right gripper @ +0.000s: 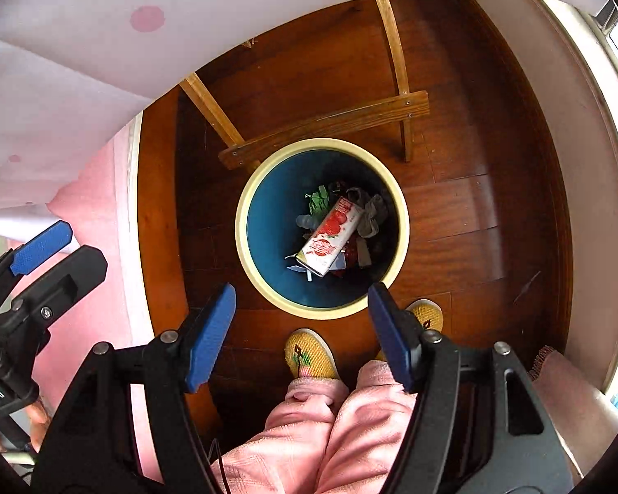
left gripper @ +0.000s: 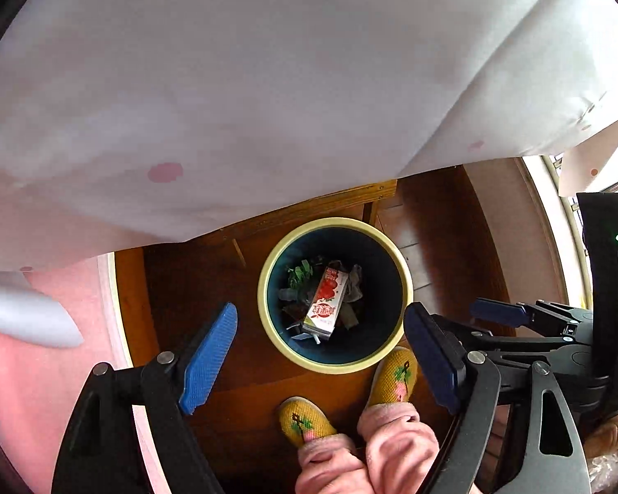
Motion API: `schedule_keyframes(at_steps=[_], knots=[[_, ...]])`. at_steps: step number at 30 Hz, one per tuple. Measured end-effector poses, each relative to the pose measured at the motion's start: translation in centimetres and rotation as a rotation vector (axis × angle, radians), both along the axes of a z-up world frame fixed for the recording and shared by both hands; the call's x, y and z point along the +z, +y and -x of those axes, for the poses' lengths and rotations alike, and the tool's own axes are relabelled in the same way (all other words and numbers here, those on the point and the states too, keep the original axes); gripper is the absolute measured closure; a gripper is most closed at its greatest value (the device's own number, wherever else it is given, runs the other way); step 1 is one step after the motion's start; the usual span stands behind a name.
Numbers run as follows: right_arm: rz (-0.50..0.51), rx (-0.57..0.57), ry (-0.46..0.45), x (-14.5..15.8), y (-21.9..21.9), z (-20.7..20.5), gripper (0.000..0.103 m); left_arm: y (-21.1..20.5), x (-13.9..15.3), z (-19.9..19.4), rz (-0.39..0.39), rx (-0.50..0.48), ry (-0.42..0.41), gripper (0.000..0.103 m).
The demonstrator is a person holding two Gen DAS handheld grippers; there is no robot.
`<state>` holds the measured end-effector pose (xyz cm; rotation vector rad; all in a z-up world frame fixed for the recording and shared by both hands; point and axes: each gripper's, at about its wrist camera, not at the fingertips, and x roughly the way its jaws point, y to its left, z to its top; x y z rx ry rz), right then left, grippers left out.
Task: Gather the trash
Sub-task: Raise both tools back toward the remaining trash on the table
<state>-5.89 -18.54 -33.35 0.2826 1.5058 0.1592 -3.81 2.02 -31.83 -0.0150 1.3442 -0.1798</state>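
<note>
While both grippers are held above the floor, a round bin (right gripper: 243, 222) with a pale yellow rim and a dark blue inside is seen straight below them on the dark wooden floor (right gripper: 453, 206). Inside the bin a red-and-white drink carton (right gripper: 329, 236) is seen lying tilted on top of other trash — green wrapper scraps (right gripper: 318, 201) and a grey crumpled piece (right gripper: 371, 218) beside it.

The left gripper (left gripper: 321, 358) is held with its 2 blue-padded fingers (left gripper: 208, 360) spread wide, and nothing is gripped between them. The right gripper (right gripper: 300, 333) is likewise held wide apart and empty; in the left wrist view it is seen just to the right of the left one.

A bench covered by a white cloth with pink dots (right gripper: 82, 61) is seen above the bin, its wooden frame (right gripper: 325, 123) touching or just behind the bin's far rim — which of the 2 cannot be told. 2 yellow embroidered slippers (right gripper: 309, 356) and pink trouser legs (right gripper: 342, 428) of the person are seen just beside the near rim.
</note>
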Motion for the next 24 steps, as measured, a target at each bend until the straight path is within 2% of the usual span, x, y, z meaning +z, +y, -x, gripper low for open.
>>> schedule_keyframes(at_steps=[3, 8, 24], knots=[[0.005, 0.000, -0.017, 1.6, 0.0, 0.4, 0.039, 0.4, 1.9, -1.3, -0.005, 0.001, -0.026, 0.019], [0.010, -0.006, -0.049, 5.4, 0.1, 0.7, 0.039, 0.2, 6.3, -1.2, 0.004, 0.005, -0.065, 0.019], [0.040, 0.004, -0.223, 23.7, 2.3, 1.9, 0.039, 2.7, 25.5, 0.0, 0.045, -0.033, -0.265, 0.019]])
